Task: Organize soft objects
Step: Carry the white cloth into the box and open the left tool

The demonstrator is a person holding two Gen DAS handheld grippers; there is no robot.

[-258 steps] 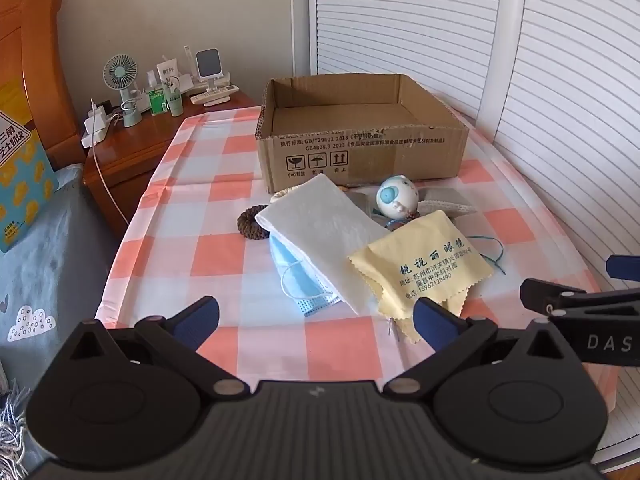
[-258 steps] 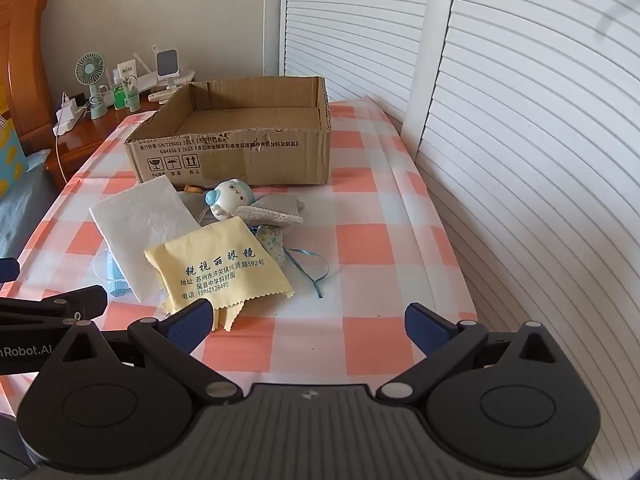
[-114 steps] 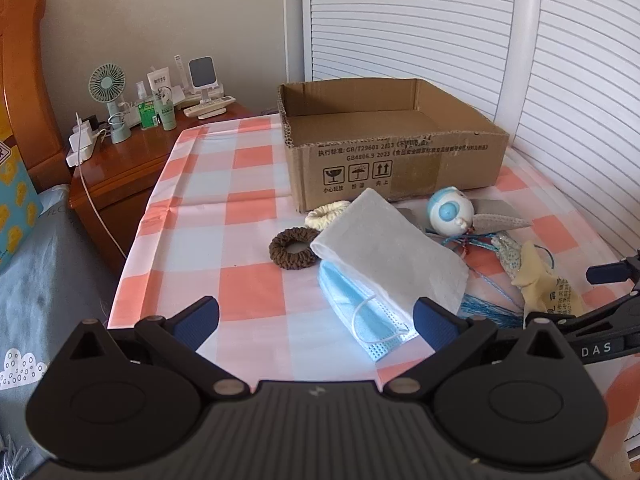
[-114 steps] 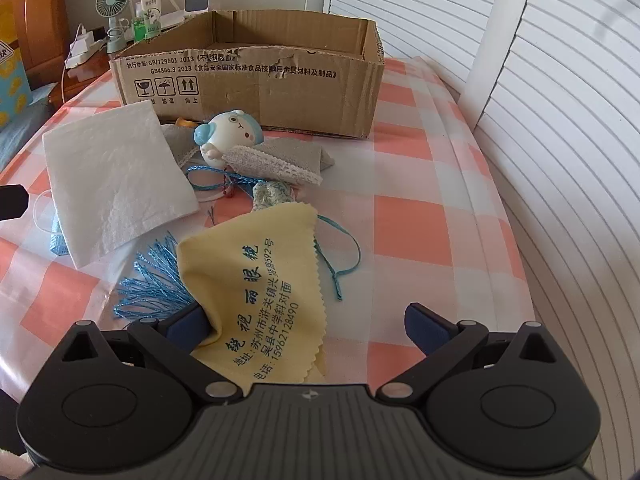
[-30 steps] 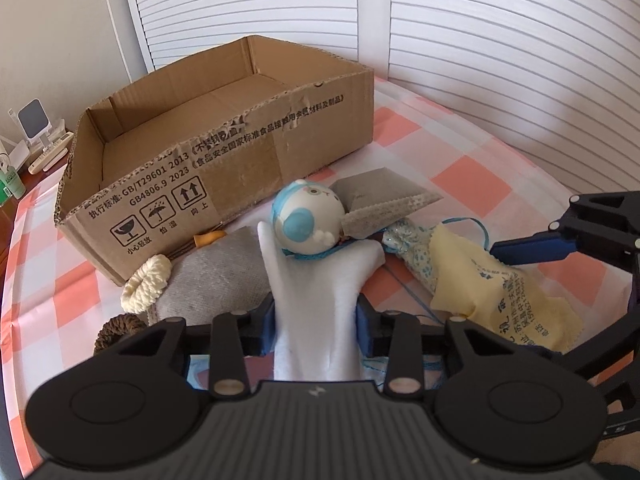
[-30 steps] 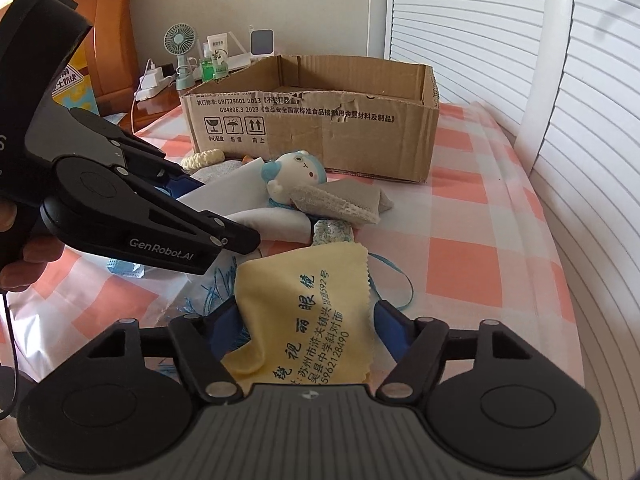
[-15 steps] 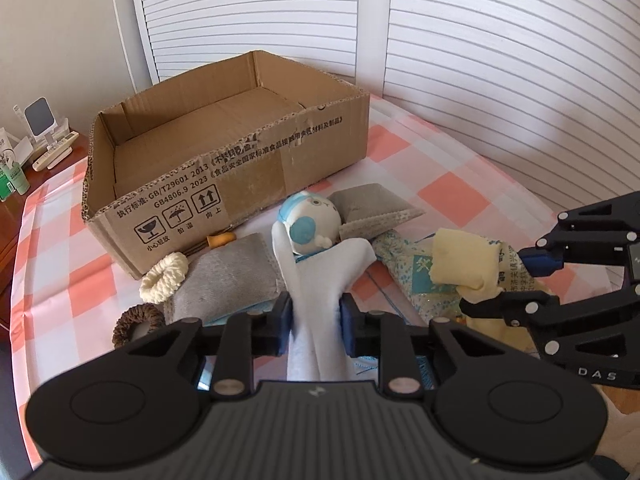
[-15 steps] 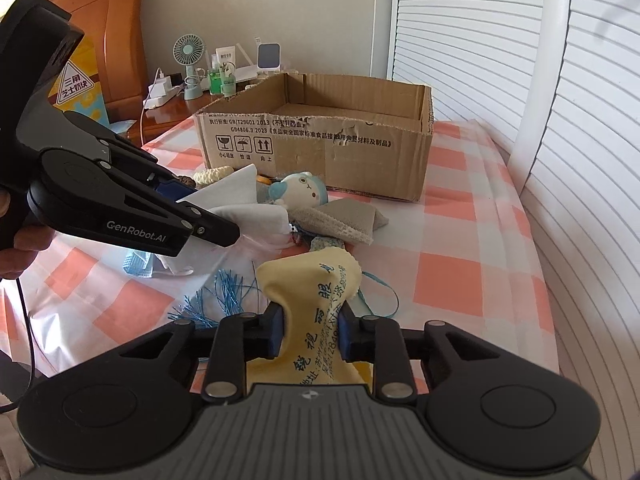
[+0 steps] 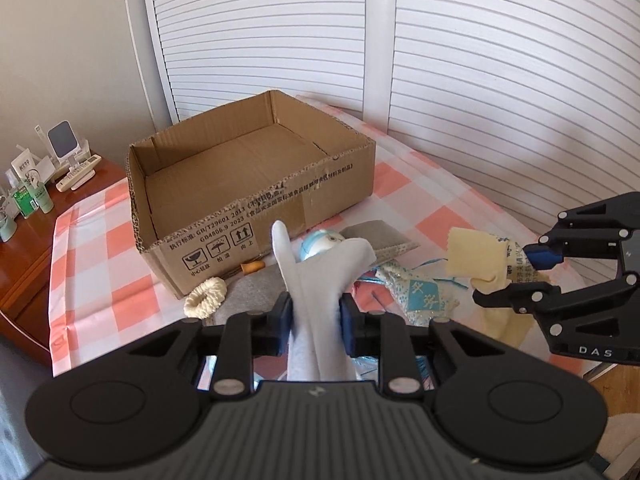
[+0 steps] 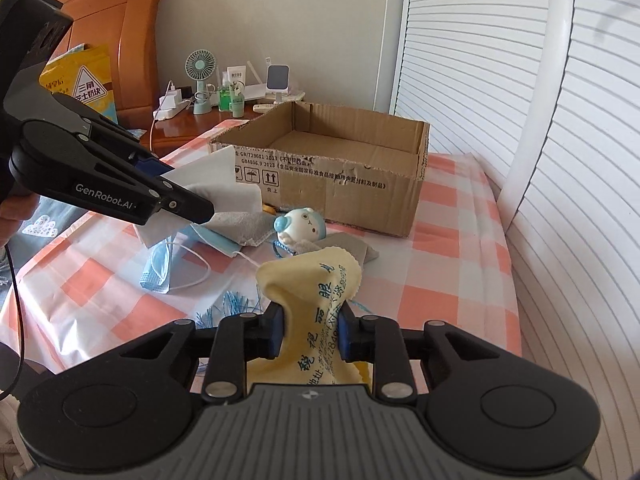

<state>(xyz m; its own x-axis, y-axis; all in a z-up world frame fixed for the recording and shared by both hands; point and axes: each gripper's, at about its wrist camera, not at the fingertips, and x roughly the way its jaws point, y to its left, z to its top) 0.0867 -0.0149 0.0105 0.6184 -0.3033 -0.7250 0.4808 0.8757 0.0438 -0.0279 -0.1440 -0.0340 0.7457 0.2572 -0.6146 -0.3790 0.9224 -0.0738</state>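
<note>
My left gripper (image 9: pixel 316 322) is shut on a white cloth (image 9: pixel 320 276), bunched between the pads and raised off the table. The same left gripper (image 10: pixel 188 196) shows at the left of the right wrist view, the white cloth (image 10: pixel 212 178) trailing from it. My right gripper (image 10: pixel 310 332) is shut on a yellow lens cloth (image 10: pixel 316 284) with blue print, also lifted; in the left wrist view the right gripper (image 9: pixel 520 276) holds the yellow cloth (image 9: pixel 474 258) at the right. An open cardboard box (image 9: pixel 248 176) stands empty behind both.
On the checked tablecloth (image 10: pixel 448 256) lie a small blue-capped doll (image 10: pixel 302 226), a blue face mask (image 10: pixel 160 264), a grey cloth (image 10: pixel 248 226), a cream hair tie (image 9: pixel 206 302), a patterned pouch (image 9: pixel 420 300) and blue tassel threads (image 10: pixel 232 302). A nightstand (image 9: pixel 24 240) with bottles stands left; louvred doors behind.
Both grippers have closed on their cloths and risen: the white cloth and the yellow cloth have come up off the table, uncovering the face mask and grey cloth beneath.
</note>
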